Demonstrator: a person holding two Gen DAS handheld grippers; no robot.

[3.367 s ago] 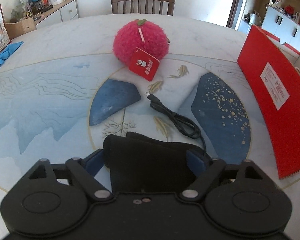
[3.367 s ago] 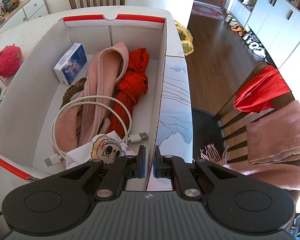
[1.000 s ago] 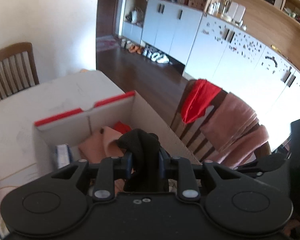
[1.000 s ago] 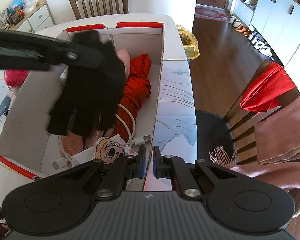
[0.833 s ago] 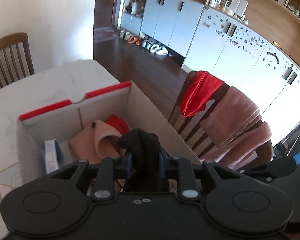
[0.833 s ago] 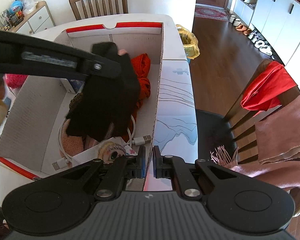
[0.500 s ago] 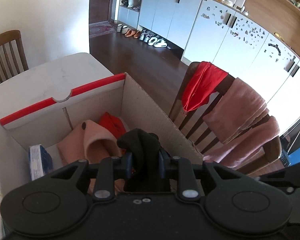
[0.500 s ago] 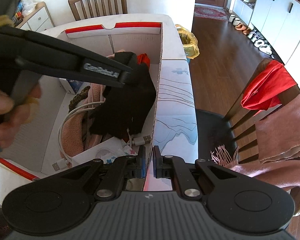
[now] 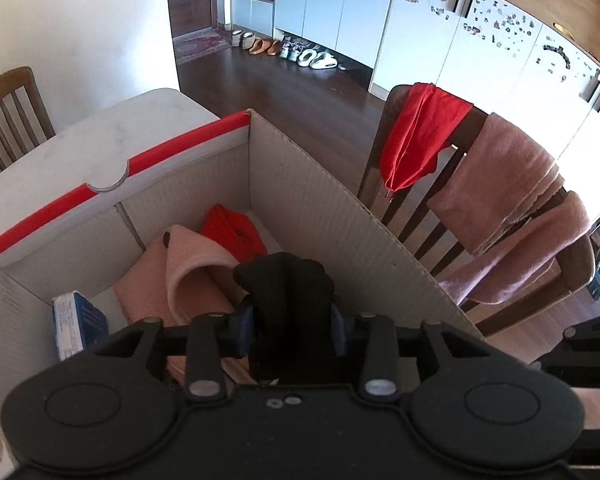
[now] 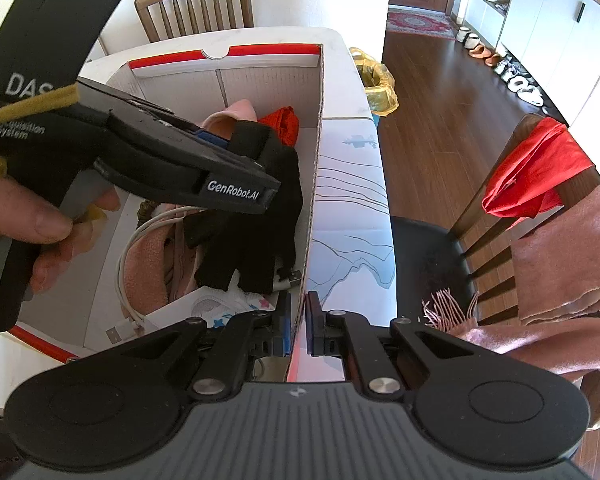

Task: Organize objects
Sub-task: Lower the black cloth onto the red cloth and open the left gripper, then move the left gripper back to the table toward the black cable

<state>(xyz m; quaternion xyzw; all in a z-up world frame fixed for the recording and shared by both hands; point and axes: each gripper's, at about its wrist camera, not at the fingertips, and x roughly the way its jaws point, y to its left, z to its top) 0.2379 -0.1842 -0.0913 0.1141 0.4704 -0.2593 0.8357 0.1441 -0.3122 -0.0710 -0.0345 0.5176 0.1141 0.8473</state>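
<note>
glove (image 9: 288, 300) in left hand-held gripper (image 9: 292, 330) over box (image 9: 340, 216)

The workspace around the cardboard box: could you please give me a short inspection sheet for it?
Surface: white marbled table carrying the cardboard box.
Job's things: black glove hanging over the box interior; pink cloth, red cloth and a blue booklet inside.
Clutter: printed paper at the near end of the box.
Grippers: left gripper shut on the glove; right gripper closed on the box's side wall.
Cables: white USB cable coiled in the box.
Surroundings: wooden chair draped with red and pink fabric, yellow bag on the floor, shoes.
</note>
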